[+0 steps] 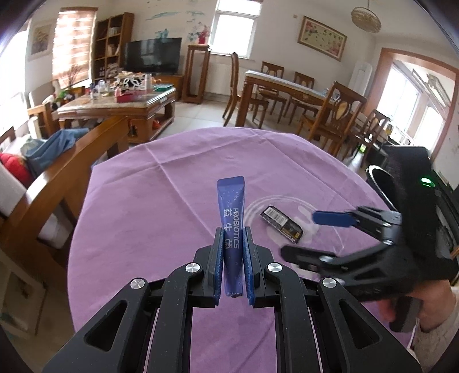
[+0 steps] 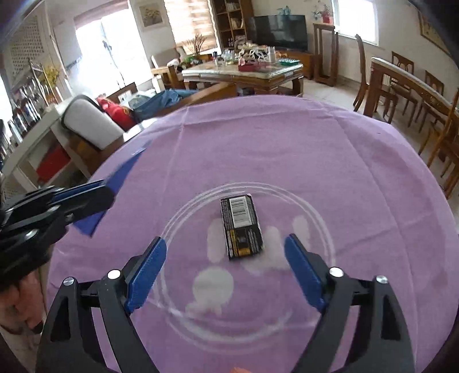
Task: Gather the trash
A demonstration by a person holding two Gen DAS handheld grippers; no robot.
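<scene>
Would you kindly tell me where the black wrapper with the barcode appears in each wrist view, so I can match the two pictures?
Left wrist view: the black wrapper lies right of centre, on the clear glass plate, right of the held blue sachet.
Right wrist view: the wrapper lies centre frame, on the plate, ahead of the open jaws.
Shared landmark: the television.

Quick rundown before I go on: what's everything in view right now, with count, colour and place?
Packet: one, blue, clamped upright in the left gripper.
Wrapper: one, black, lying flat on the plate.
Plate: one, clear glass, on the tablecloth, under the right gripper.
Tablecloth: one, purple, covering the round table.
Bin: one, black, past the table's right edge.
Left gripper: black with blue pads, shut on the packet.
Right gripper: black with blue pads, open, held above the plate.
</scene>
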